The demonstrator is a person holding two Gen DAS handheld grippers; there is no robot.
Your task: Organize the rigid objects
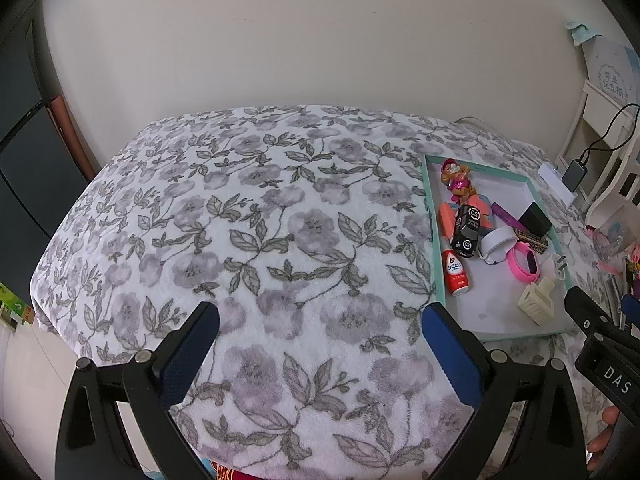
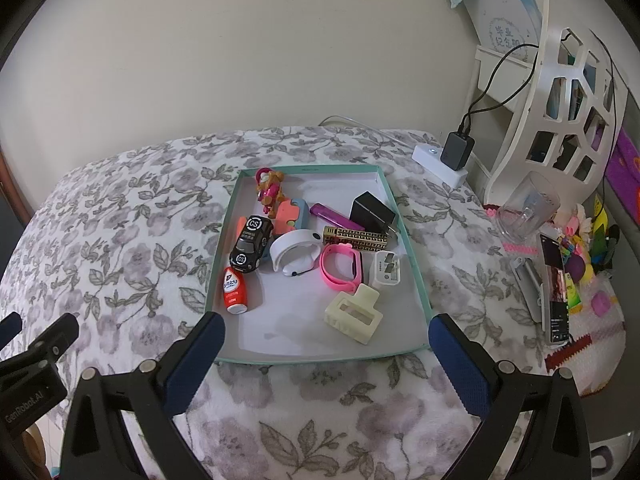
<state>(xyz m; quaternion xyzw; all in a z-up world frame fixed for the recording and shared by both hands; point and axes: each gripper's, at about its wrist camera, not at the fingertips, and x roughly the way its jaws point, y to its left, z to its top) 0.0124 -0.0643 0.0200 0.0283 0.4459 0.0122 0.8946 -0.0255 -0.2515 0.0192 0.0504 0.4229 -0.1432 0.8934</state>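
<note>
From my left gripper (image 1: 320, 360), spread and empty over the floral fleece-covered surface (image 1: 248, 216), the shallow teal-rimmed cardboard tray (image 1: 430, 216) sits far right, with the white flat-pin charger (image 1: 560, 267) mostly hidden at its rim. My right gripper (image 2: 326, 360), also spread and empty, hovers at the tray's (image 2: 218, 264) near edge and shows the charger (image 2: 387, 272) fully. The tray's long axis runs away from me; the red squeeze bottle (image 2: 234, 290) lies cap toward me, beside the black toy car (image 2: 252, 243). The cream plastic hair claw (image 2: 354, 314) lies nearest.
</note>
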